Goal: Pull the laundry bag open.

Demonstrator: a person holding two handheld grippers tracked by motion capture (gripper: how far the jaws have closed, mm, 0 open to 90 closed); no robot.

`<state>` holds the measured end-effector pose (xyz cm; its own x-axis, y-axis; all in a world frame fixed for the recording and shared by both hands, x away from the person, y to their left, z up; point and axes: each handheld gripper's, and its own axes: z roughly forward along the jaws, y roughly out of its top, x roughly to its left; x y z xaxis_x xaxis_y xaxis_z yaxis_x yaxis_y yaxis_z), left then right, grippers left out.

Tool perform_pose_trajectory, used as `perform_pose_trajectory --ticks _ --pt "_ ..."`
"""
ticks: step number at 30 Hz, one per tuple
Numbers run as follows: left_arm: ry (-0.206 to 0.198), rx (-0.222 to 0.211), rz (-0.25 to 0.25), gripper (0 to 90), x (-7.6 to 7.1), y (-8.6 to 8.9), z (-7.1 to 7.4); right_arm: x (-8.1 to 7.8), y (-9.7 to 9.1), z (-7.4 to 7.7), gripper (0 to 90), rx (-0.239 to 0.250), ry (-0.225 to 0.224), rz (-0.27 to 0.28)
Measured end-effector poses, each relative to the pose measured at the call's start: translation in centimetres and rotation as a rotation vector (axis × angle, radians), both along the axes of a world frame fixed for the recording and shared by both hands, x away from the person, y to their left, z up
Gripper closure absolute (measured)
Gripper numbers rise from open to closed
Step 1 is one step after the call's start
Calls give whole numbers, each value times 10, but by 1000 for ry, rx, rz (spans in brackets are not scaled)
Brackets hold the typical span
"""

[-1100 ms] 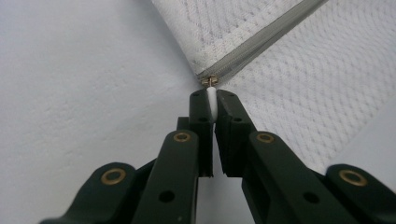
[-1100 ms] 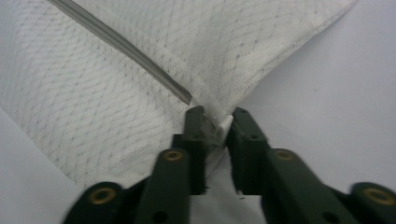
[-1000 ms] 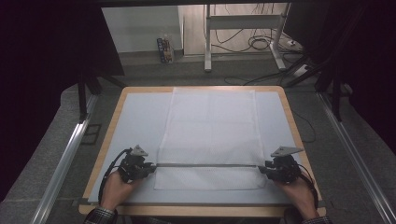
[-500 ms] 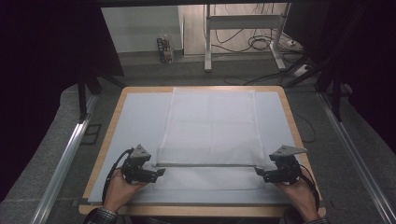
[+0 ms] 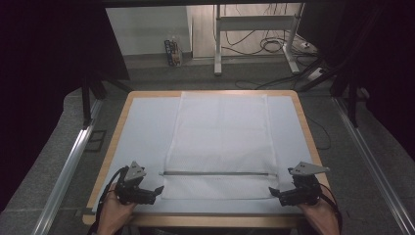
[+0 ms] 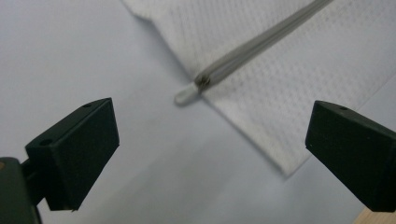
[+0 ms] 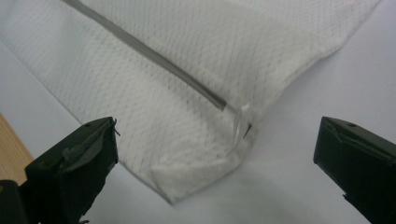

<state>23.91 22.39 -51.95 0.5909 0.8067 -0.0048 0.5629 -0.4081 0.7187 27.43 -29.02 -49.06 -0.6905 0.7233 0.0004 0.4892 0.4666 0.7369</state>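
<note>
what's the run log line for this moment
left gripper: open, jaws just opened, nothing between | right gripper: open, jaws just opened, nothing between | mesh bag: flat on table, zipper near front

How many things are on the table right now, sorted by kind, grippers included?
White mesh bag with a grey zipper: 1
Black two-jaw grippers: 2, the left gripper and the right gripper, both open, nothing between the jaws
Pale table mat: 1
Total: 4
</note>
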Motion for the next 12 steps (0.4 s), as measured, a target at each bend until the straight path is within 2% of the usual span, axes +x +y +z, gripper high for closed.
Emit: perform_pose_trajectory --ticks 2,6,8,12 --pt "6 2 14 26 -2 4 -4 -2 -2 -3 0 -11 3 -4" --pt "46 18 30 21 -3 9 -12 -3 -6 -10 0 -36 37 -18" --pt "40 7 27 20 -3 9 -11 -2 -7 -13 0 -43 53 -23" --pt "51 13 28 23 -2 8 -12 -2 -8 -13 0 -43 56 -20"
